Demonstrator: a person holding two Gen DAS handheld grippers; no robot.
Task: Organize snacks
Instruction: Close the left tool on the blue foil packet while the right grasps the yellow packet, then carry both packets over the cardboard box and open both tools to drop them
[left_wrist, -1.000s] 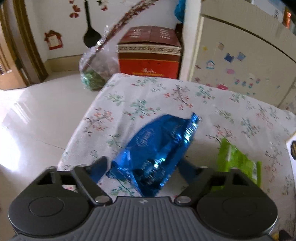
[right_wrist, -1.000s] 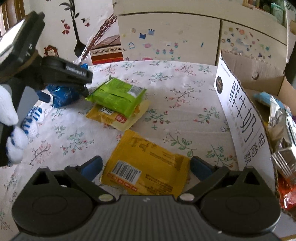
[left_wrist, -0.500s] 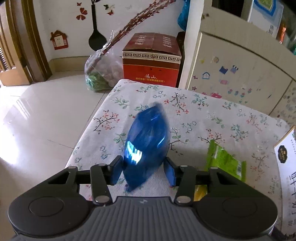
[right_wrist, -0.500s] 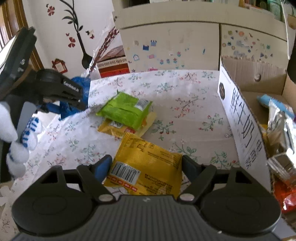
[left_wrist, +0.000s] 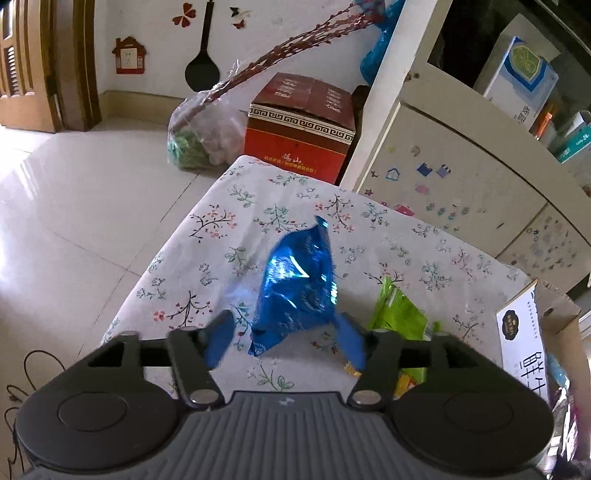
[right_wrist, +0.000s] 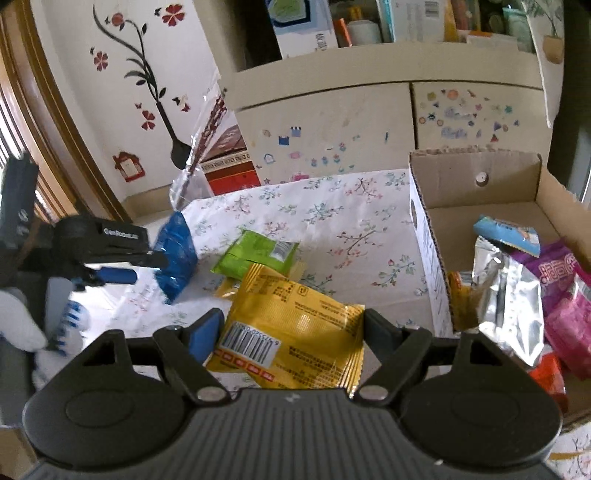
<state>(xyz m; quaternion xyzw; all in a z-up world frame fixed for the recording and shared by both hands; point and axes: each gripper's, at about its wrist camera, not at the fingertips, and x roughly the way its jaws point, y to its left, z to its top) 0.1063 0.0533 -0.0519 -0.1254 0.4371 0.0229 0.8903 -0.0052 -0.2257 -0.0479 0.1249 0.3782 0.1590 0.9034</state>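
A: Both packets have risen off the floral-cloth bench (left_wrist: 229, 236) since the earlier frame. Left gripper (left_wrist: 284, 338) fingers are opening; the crinkled blue foil packet (left_wrist: 299, 284) hangs between them, mid-frame.

B: Right gripper (right_wrist: 291, 332) fingers, fairly wide, clamp the flat yellow plastic packet (right_wrist: 295, 328). Open cardboard box (right_wrist: 476, 177), frame right, looks like the destination.

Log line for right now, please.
left fingers: opening, blue packet between | right fingers: gripping yellow packet | green packet: on table | cardboard box: holds snacks

Black grippers, blue fingers (left_wrist: 218, 339), white glove (right_wrist: 22, 325)
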